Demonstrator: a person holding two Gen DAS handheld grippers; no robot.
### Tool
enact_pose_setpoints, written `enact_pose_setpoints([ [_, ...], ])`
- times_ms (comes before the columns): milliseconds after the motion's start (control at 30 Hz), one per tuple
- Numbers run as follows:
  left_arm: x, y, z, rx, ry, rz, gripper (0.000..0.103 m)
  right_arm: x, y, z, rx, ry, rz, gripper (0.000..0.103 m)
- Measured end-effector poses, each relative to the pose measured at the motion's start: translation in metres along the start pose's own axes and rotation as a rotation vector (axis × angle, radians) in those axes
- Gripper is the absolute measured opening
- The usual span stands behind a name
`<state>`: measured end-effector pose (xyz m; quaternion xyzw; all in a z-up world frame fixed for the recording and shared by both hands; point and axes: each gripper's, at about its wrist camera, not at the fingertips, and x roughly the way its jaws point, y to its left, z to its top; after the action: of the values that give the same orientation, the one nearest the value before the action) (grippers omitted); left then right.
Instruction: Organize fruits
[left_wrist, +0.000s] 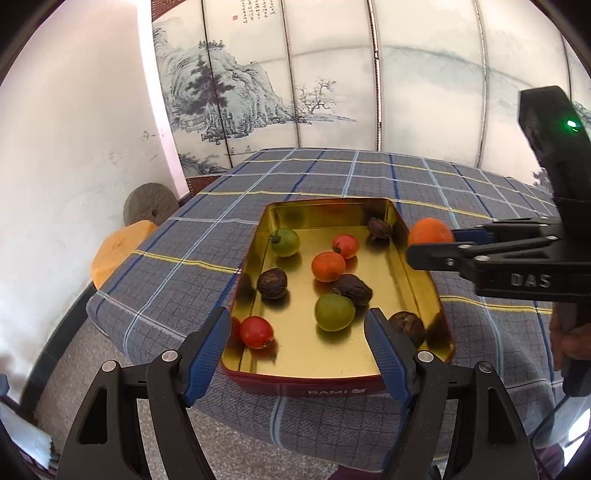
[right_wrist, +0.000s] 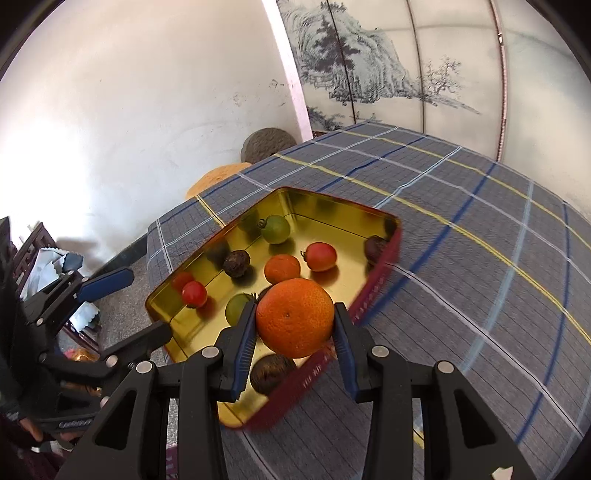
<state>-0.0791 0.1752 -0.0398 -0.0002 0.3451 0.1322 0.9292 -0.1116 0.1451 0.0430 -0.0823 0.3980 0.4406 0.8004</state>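
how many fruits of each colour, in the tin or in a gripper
orange: 2, one in the tin, one in the right hand-held gripper
red: 2
green: 2
dark brown: 4
total: 10

Home room, painted screen (left_wrist: 258, 92), plaid tablecloth (left_wrist: 332, 173)

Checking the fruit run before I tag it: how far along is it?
Done: the gold tin holds nine pieces, among them a small orange, two green fruits and two red ones. In hand: the right gripper is shut on a larger orange, above the tin's near edge. Left: set it down. The left gripper is open and empty. No loose fruit shows on the tablecloth.
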Motion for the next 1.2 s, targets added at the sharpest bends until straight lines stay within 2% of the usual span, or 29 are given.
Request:
enact_pose_setpoints([
  [100,0.002,0.003,-0.001,0.005,0.004,0.029,0.075,0.017,0.002,0.008,-0.011,0.017,-0.002,0.037],
  [233,0.007,0.005,-0.001,0.01,0.028,0.023,0.075,0.031,0.001,0.013,0.003,0.029,-0.007,0.037],
  [600,0.012,0.005,-0.002,0.026,0.029,0.027,0.075,0.06,-0.001,0.018,0.008,0.071,-0.027,0.038],
  [1067,0.009,0.01,-0.002,0.005,0.013,0.076,0.075,0.069,0.004,0.02,0.005,0.084,-0.029,0.039],
  [1200,0.012,0.012,-0.003,-0.005,0.037,0.088,0.075,0.068,0.006,0.022,0.0,0.077,-0.029,0.04],
])
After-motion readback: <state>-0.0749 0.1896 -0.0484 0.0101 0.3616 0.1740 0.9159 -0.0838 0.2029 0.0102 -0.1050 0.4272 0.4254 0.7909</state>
